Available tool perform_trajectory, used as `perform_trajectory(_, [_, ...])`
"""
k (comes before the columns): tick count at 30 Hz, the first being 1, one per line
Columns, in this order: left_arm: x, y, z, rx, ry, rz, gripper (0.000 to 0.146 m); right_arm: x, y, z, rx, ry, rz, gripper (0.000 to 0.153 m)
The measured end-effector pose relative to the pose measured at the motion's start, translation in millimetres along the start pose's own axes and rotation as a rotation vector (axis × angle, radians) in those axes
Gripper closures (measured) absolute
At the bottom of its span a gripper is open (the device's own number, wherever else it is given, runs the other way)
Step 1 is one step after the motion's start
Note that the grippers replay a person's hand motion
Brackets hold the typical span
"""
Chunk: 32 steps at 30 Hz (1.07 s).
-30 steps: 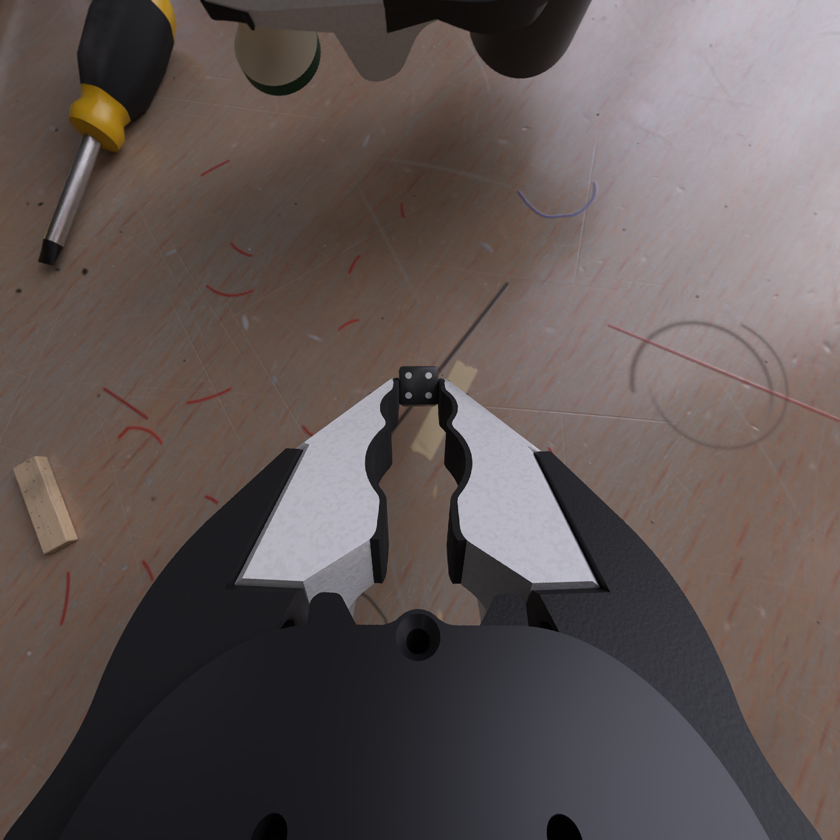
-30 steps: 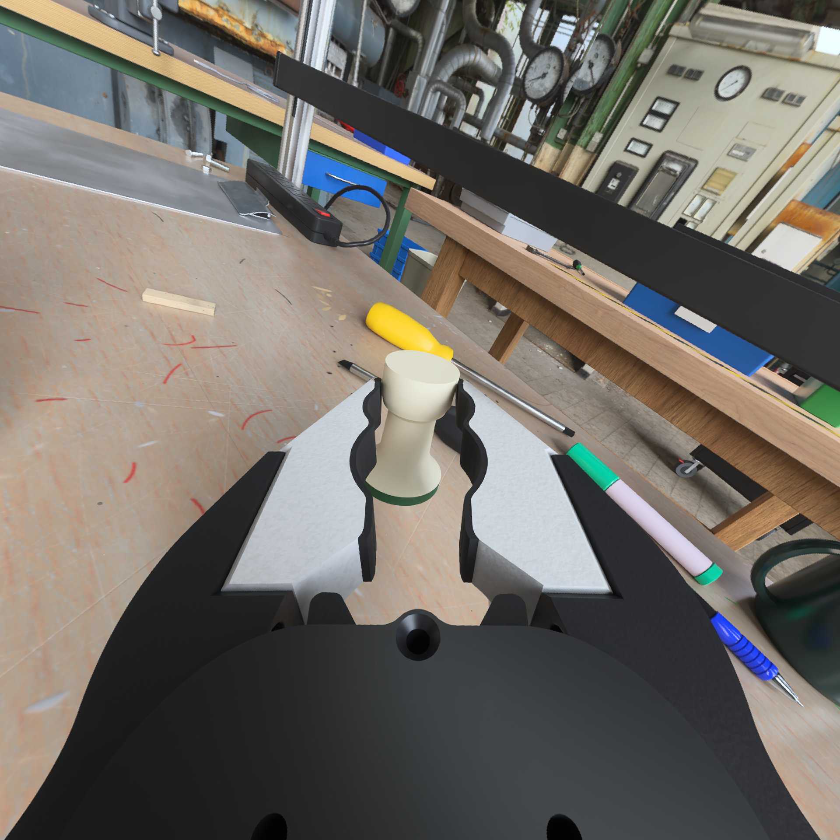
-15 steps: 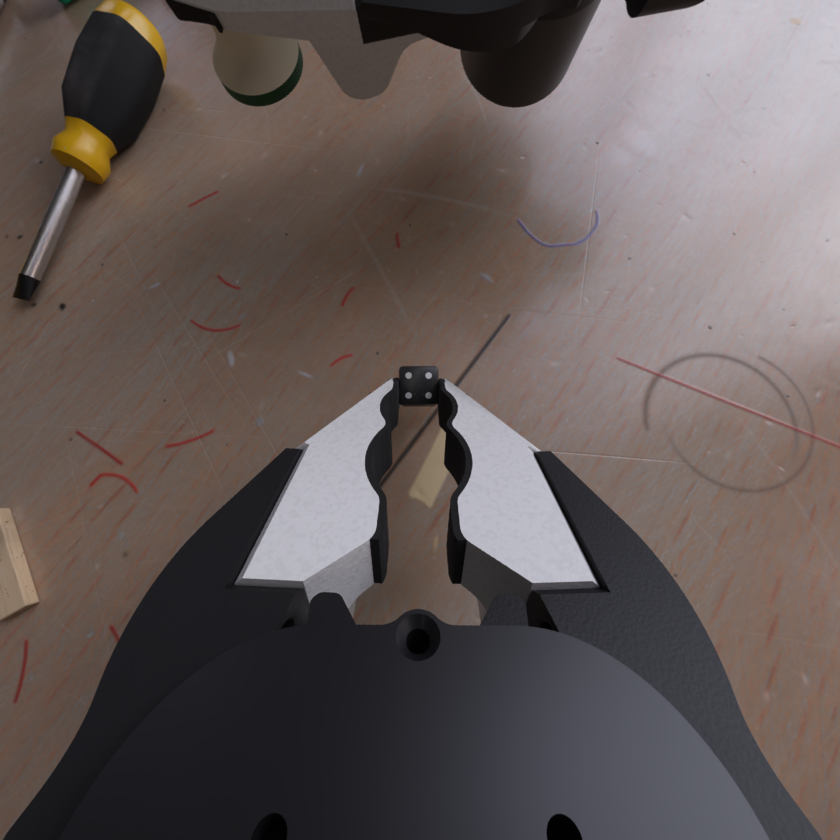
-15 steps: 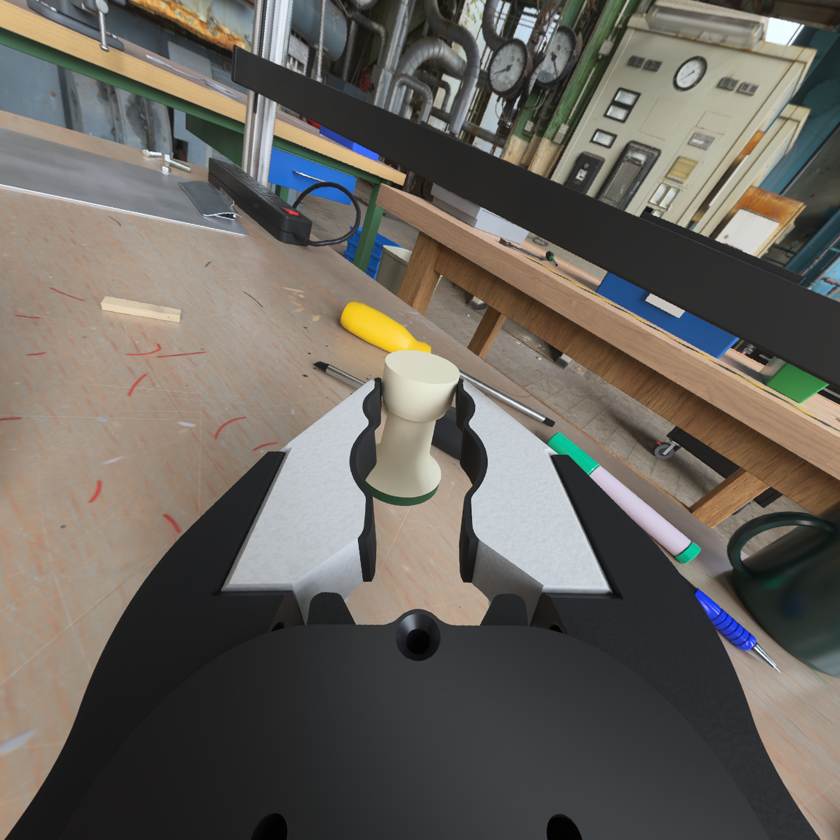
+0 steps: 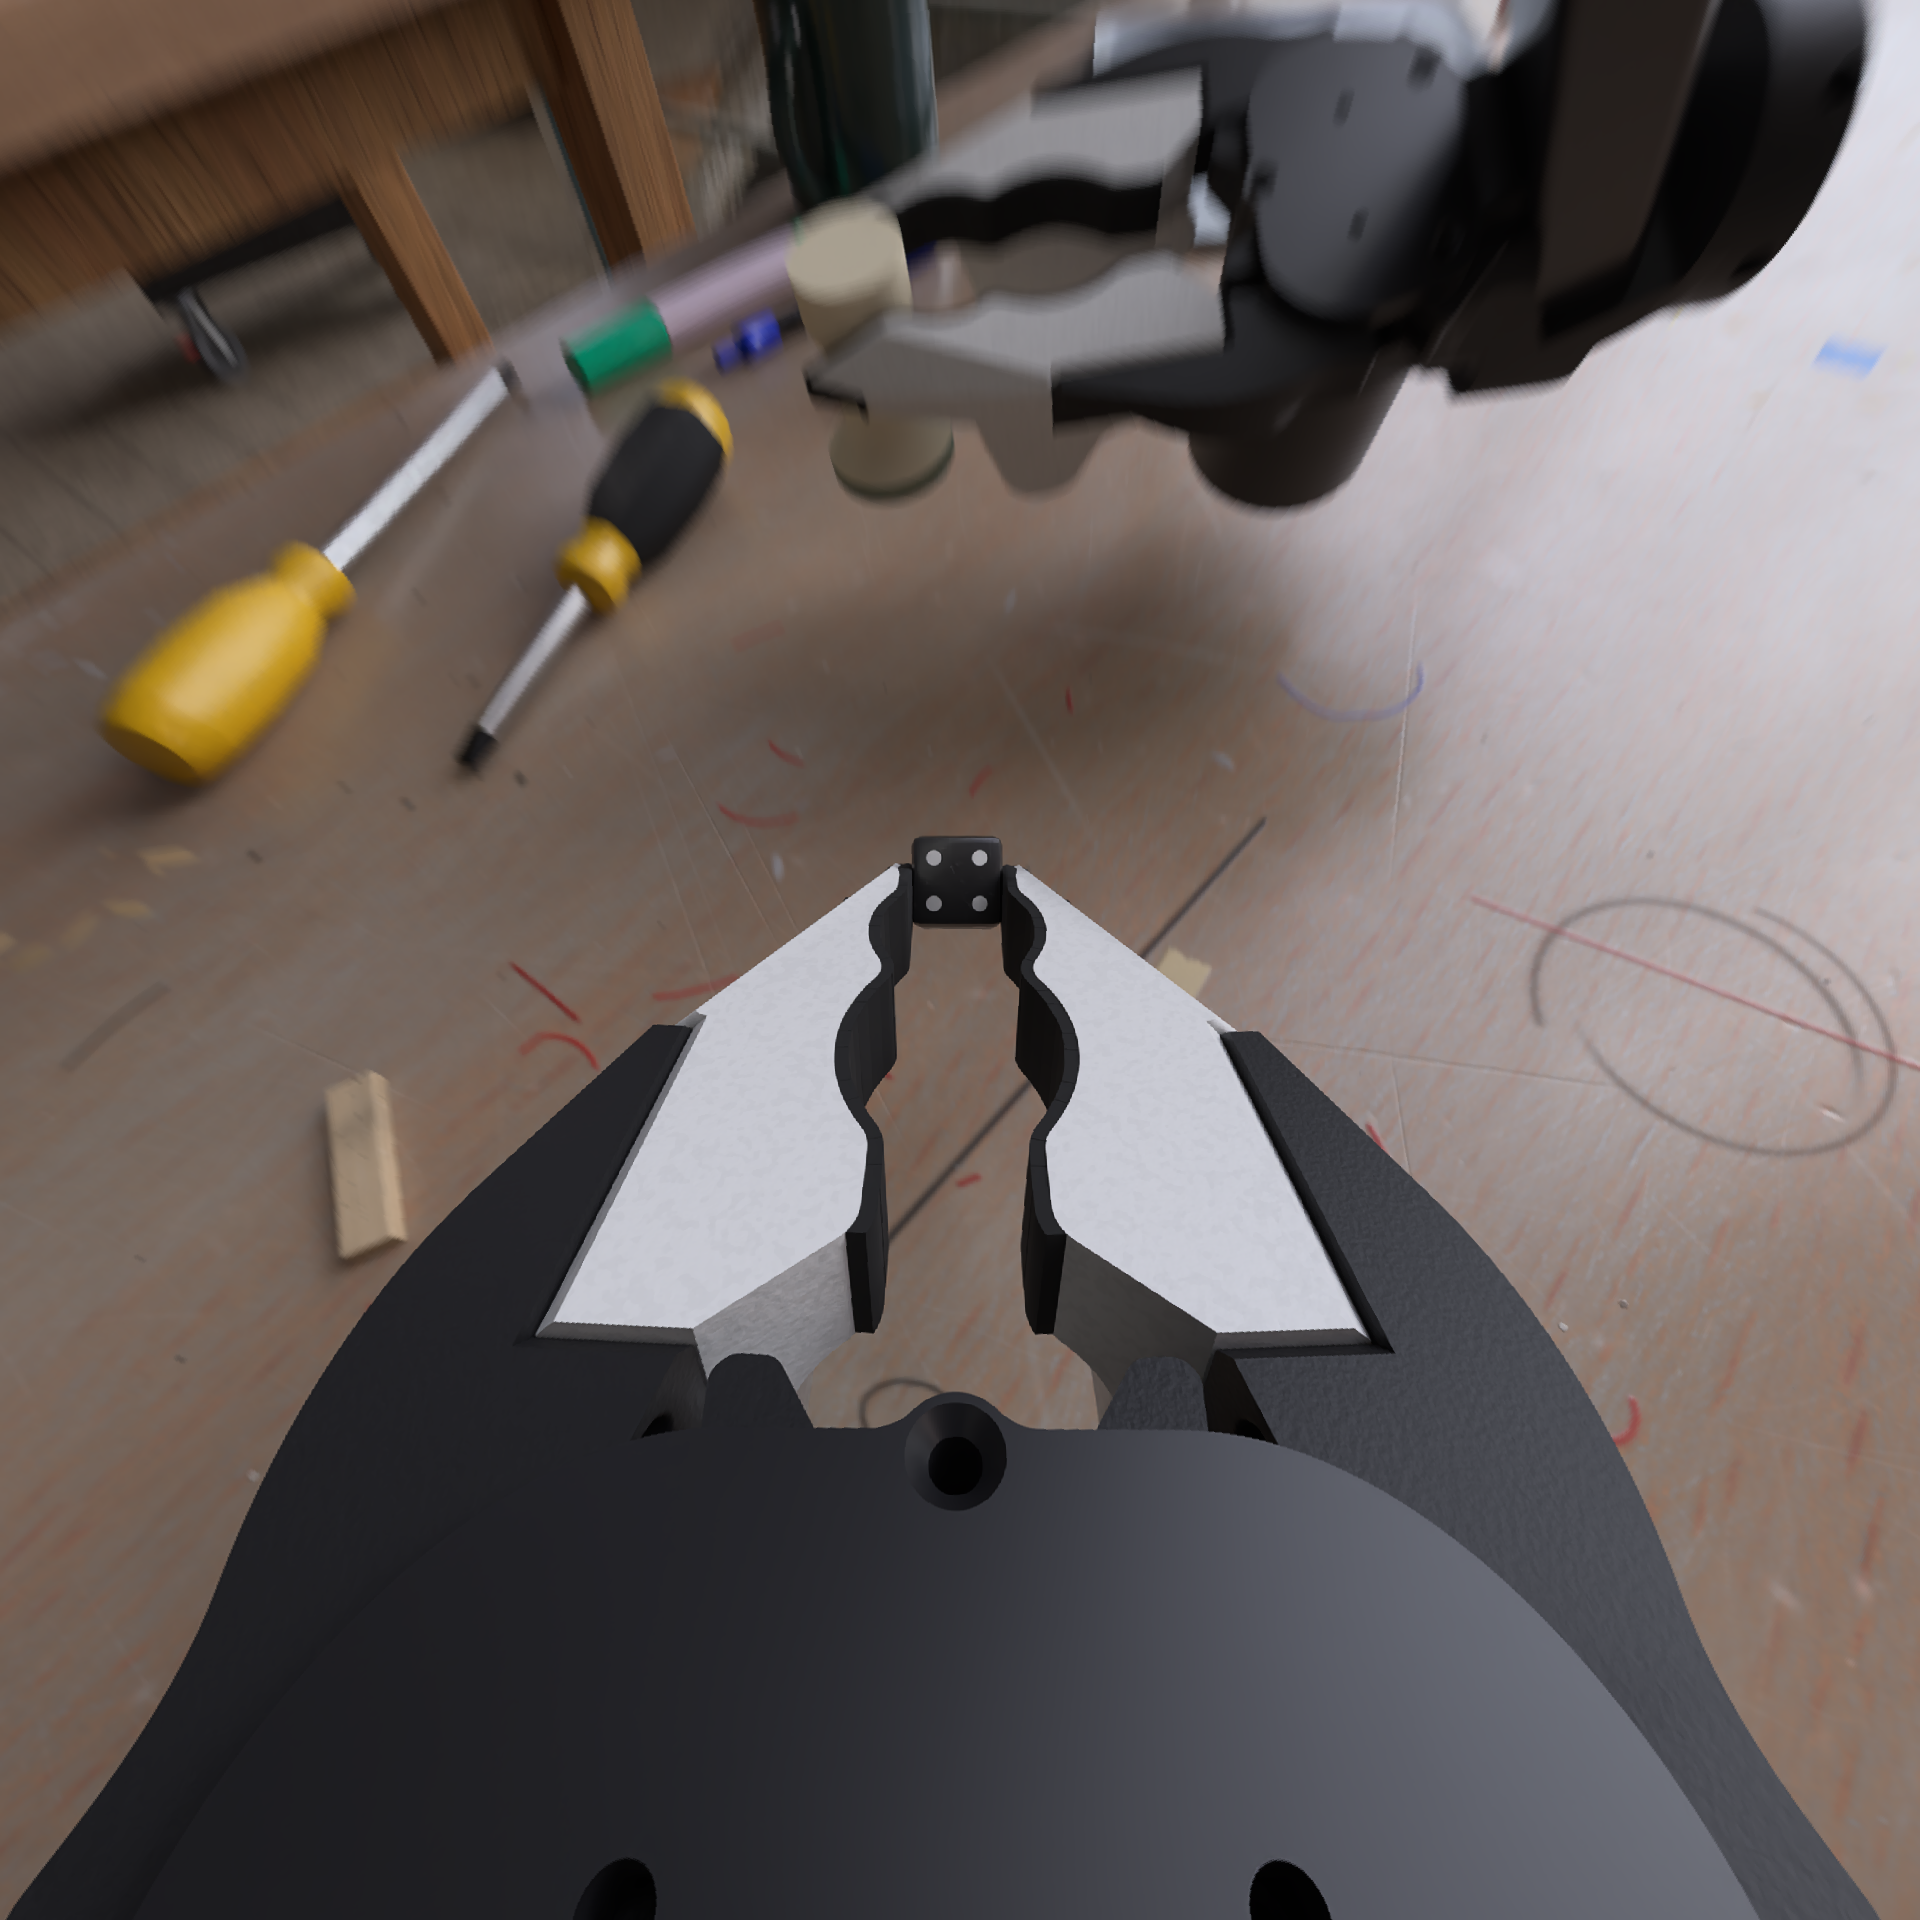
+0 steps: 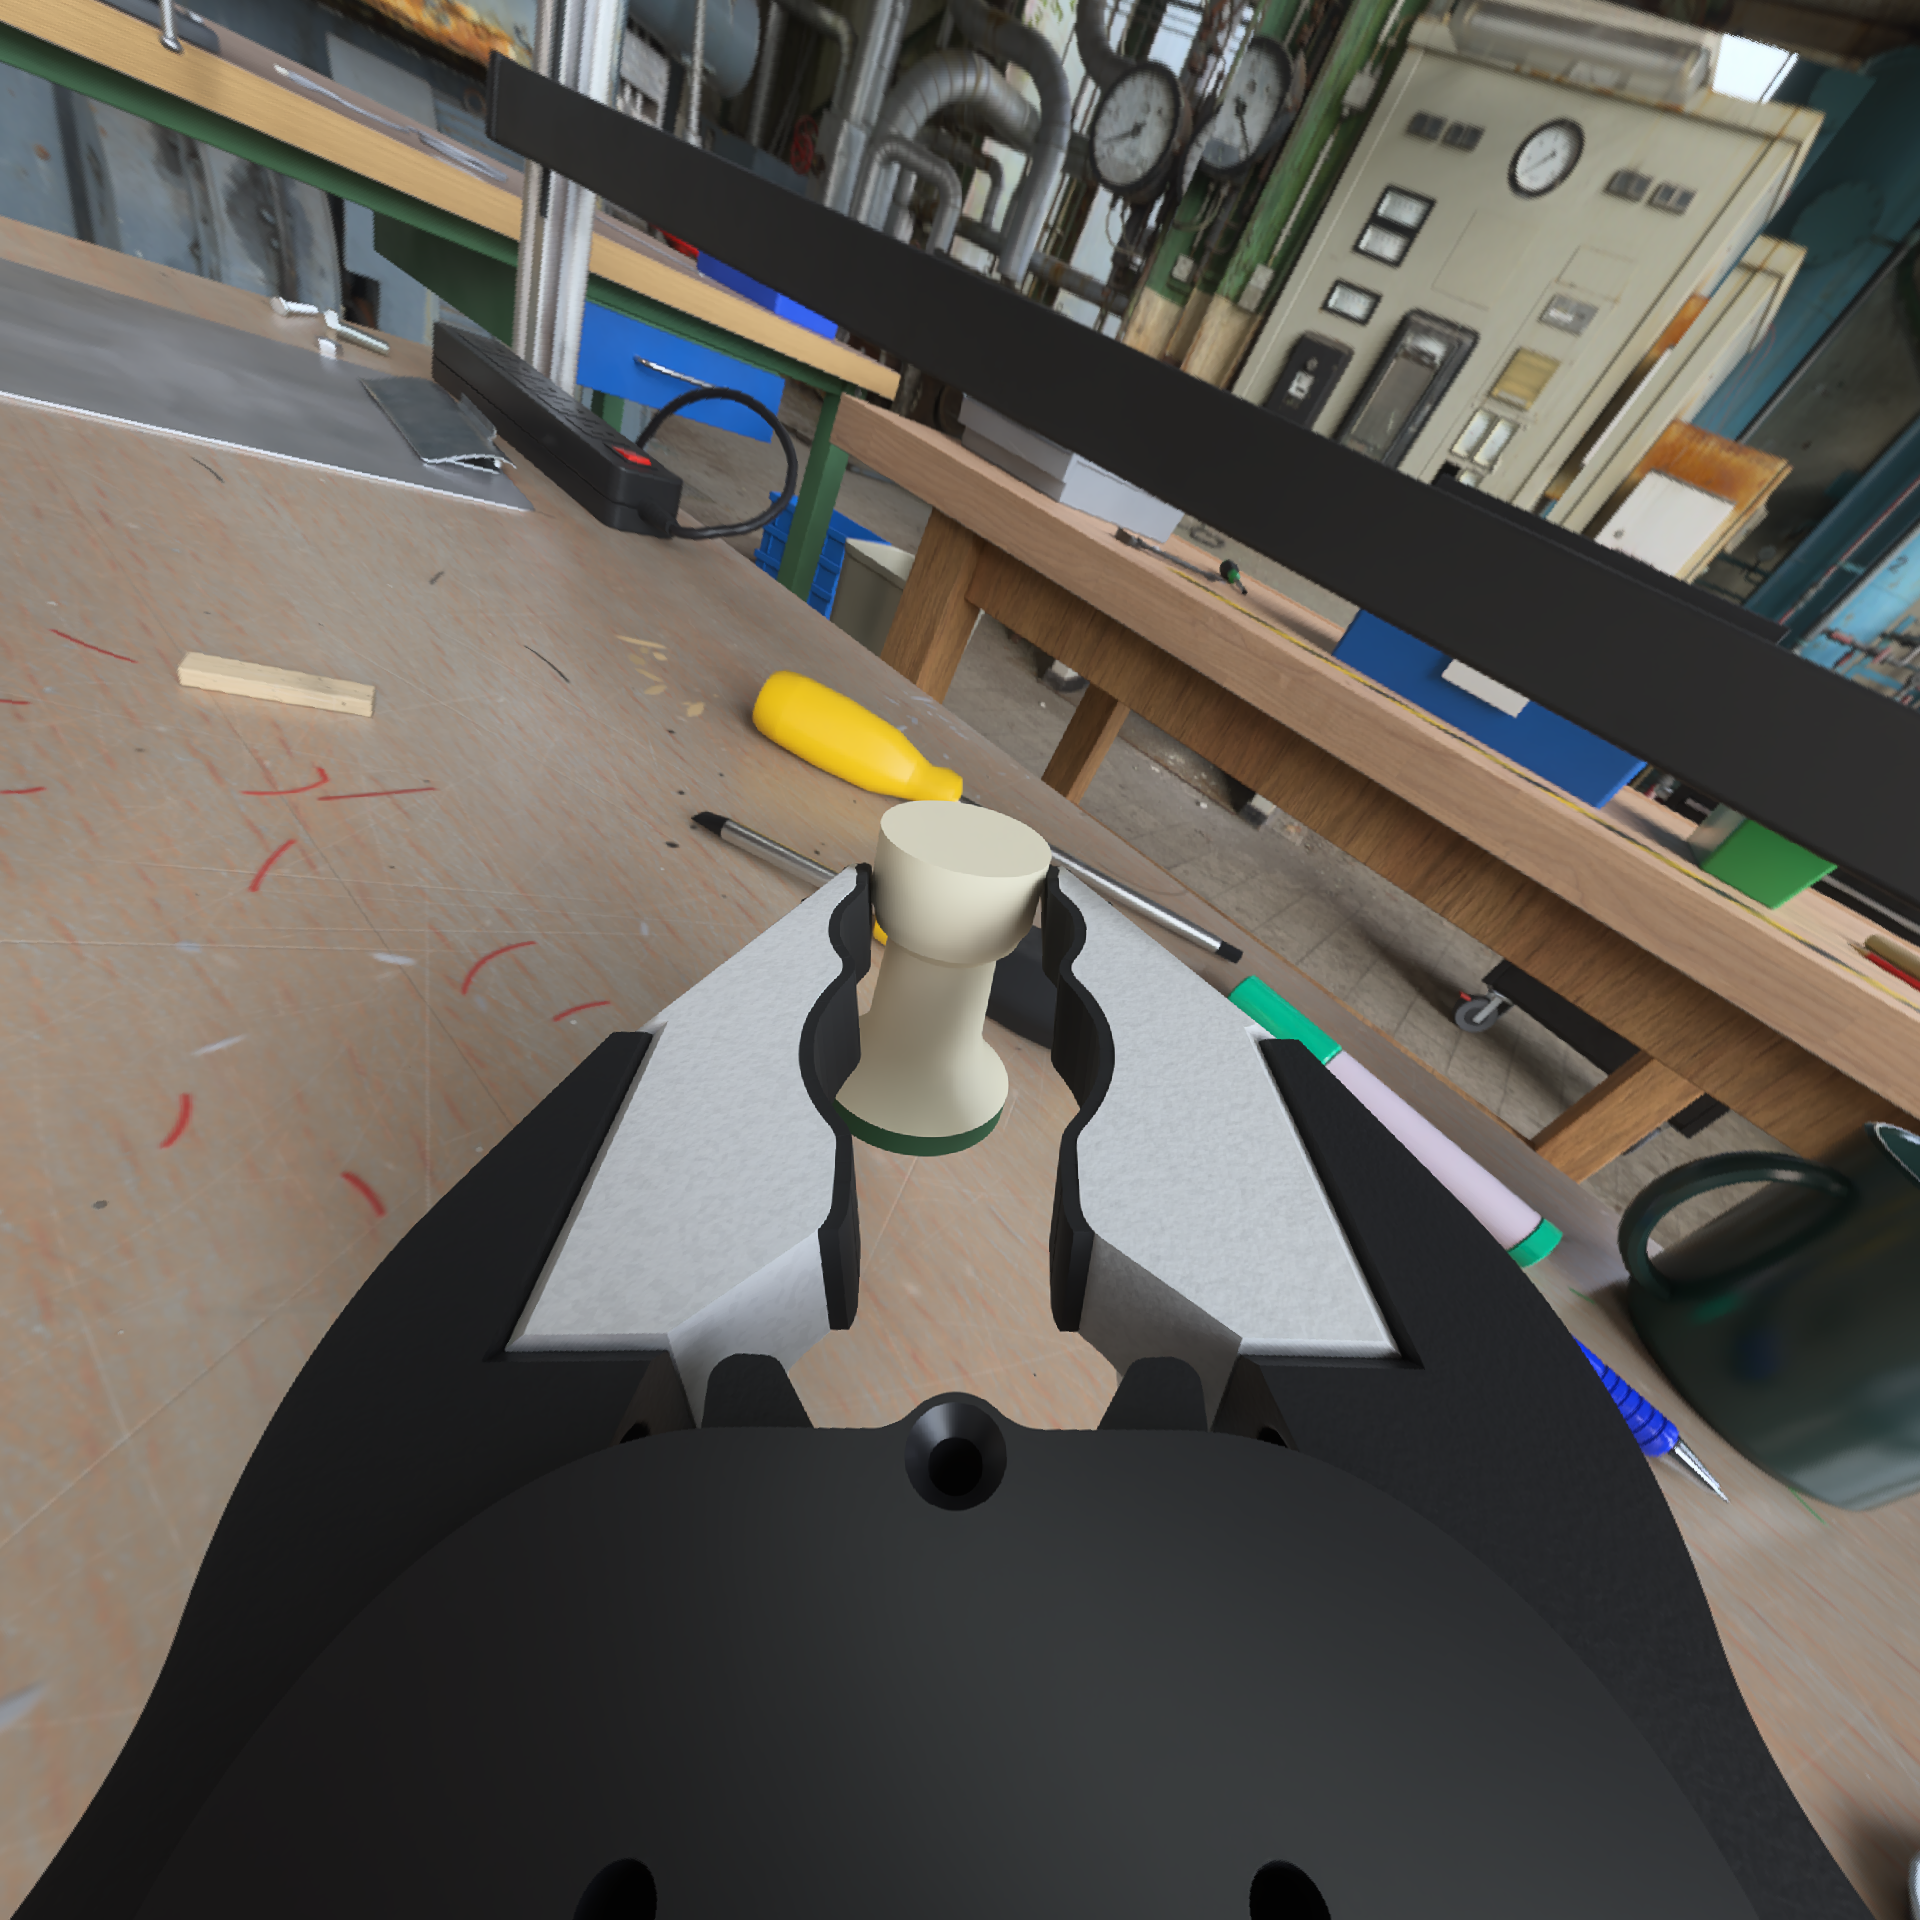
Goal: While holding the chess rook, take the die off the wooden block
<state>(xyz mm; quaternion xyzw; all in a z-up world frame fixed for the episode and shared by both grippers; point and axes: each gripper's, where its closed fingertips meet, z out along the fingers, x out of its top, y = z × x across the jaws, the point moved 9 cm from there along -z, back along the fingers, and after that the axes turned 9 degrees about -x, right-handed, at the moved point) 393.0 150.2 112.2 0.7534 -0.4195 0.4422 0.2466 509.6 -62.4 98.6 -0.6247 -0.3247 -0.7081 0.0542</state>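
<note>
My left gripper (image 5: 956, 883) is shut on a small black die (image 5: 956, 881) with white pips, held at the fingertips above the table. A pale wooden block (image 5: 364, 1164) lies flat on the table to its left, apart from the die; it also shows in the right wrist view (image 6: 275, 686). A small tan piece (image 5: 1184, 971) pokes out beside the right finger. My right gripper (image 6: 956, 883) is shut on a cream chess rook (image 6: 940, 987) with a green base, held above the table. In the left wrist view the right gripper (image 5: 862, 301) and the rook (image 5: 894, 447) hover ahead, blurred.
A yellow screwdriver (image 5: 229, 665), a black-and-yellow screwdriver (image 5: 644, 468) and a pink marker with green ends (image 6: 1392, 1122) lie near the table's edge. A dark green mug (image 6: 1787, 1320) and a blue pen (image 6: 1631, 1423) are at the right. Beyond the edge stands another bench (image 6: 1351, 707).
The left gripper has tilted up with the die still in it, so the screwdrivers, the table edge and the whole right gripper now show. The right gripper keeps the rook and has shifted slightly.
</note>
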Motion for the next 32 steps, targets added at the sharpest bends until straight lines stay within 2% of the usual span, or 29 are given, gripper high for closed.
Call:
perform_trajectory(5, [7.1, -2.8, -26.3, -0.009, 0.285, 0.122, 0.130, 4.5, -4.9, -2.8, 0.053, 0.063, -0.011, 0.120])
perform_trajectory(10, [0.7, -3.9, -32.5, -0.009, 0.308, 0.113, 0.130, 7.5, -8.3, -5.8, 0.107, 0.104, -0.008, 0.120])
perform_trajectory(18, [-15.8, -13.6, -19.6, -0.010, 0.066, -0.117, 0.130, 9.7, -6.1, -12.2, 0.108, 0.150, 0.013, 0.120])
perform_trajectory(25, [-21.1, -16.9, -6.9, 0.095, -0.148, -0.138, 0.130, 12.6, -3.2, -22.6, 0.134, 0.207, 0.036, 0.120])
perform_trajectory(32, [-27.7, -27.1, 9.0, 0.106, -0.317, -0.197, 0.130, 9.8, 3.9, -22.0, 0.130, 0.198, 0.121, 0.120])
